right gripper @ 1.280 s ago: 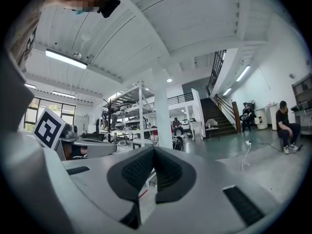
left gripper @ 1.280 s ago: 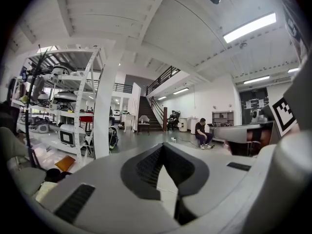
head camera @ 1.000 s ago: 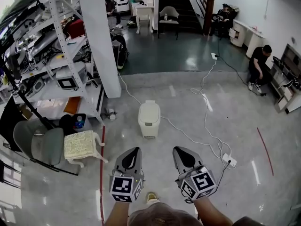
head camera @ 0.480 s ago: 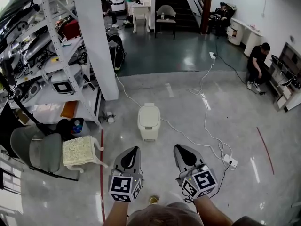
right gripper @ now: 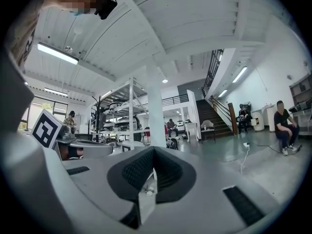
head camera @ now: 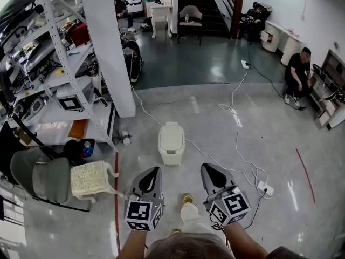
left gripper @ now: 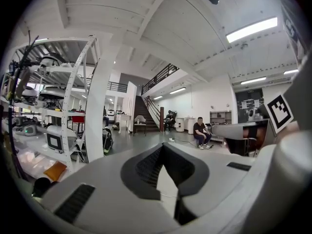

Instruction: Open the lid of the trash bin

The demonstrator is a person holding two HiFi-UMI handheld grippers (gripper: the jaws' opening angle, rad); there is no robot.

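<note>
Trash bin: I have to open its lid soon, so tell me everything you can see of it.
The trash bin is a cream-white, plastic-looking box with rounded corners. Its lid is down, with a small dark mark near the front edge. It stands upright on the grey floor, right of a red floor line and ahead of the left tool and the right tool; neither touches it. A white cable runs off from its right side; whether it touches the bin cannot be told.

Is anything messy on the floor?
Yes. A long white cable loops loosely across the floor, right of the trash bin, to a power strip. It looks easy to trip over. The bin stands upright, lid shut.
</note>
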